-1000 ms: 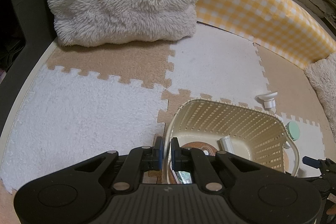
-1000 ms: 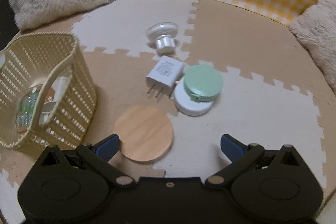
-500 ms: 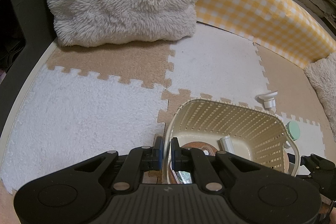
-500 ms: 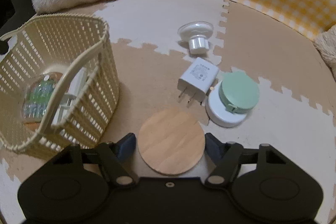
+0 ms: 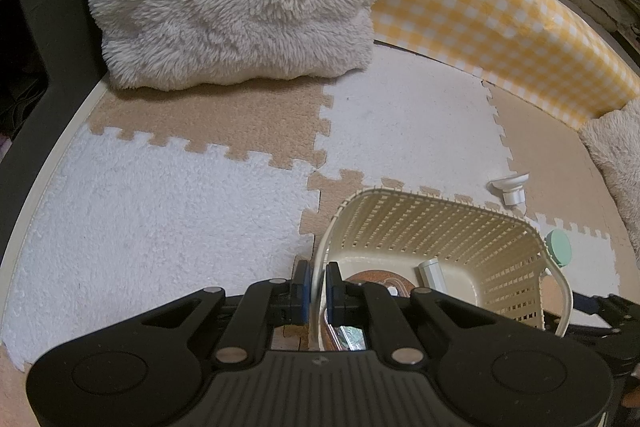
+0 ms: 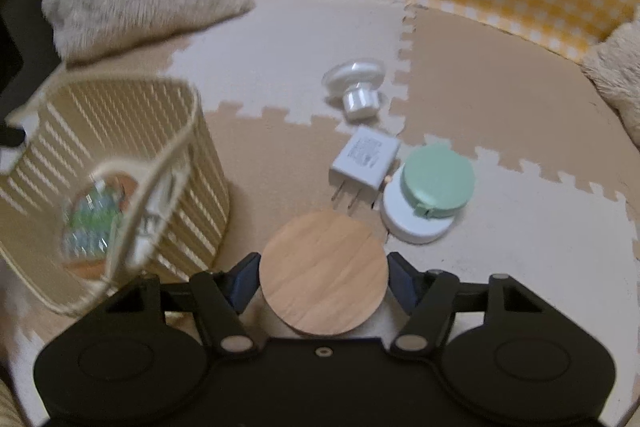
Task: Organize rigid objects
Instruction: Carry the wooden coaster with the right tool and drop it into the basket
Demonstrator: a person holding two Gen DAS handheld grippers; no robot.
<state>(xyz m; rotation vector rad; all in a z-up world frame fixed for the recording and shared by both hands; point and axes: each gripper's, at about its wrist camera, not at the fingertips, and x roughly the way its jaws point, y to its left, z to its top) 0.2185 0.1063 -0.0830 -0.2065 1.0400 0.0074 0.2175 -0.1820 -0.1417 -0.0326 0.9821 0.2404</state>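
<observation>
- Disc (image 6: 323, 271), the wooden one, now sits between our right tool's (image 6: 323, 277) blue pads, which a second ago stood wide apart and short of it; both pads touch its edge, so we judge the right tool closed on the disc, ready to lift.
- Our left tool (image 5: 317, 285) has not moved: it stays clamped on the basket (image 5: 436, 227) rim, steadying it on the floor mat (image 6: 500, 267).
- Blur in the right view tells us that tool is moving; the basket lies just to its left, so the carry should be short.
- Beyond the disc, the charger (image 6: 365, 163) rests against a green case (image 6: 438, 179) stacked on a white puck (image 6: 416, 227).
- Farther off lies a white fitting (image 6: 356, 83), still to be gathered.
- A few items already lie in the basket.
</observation>
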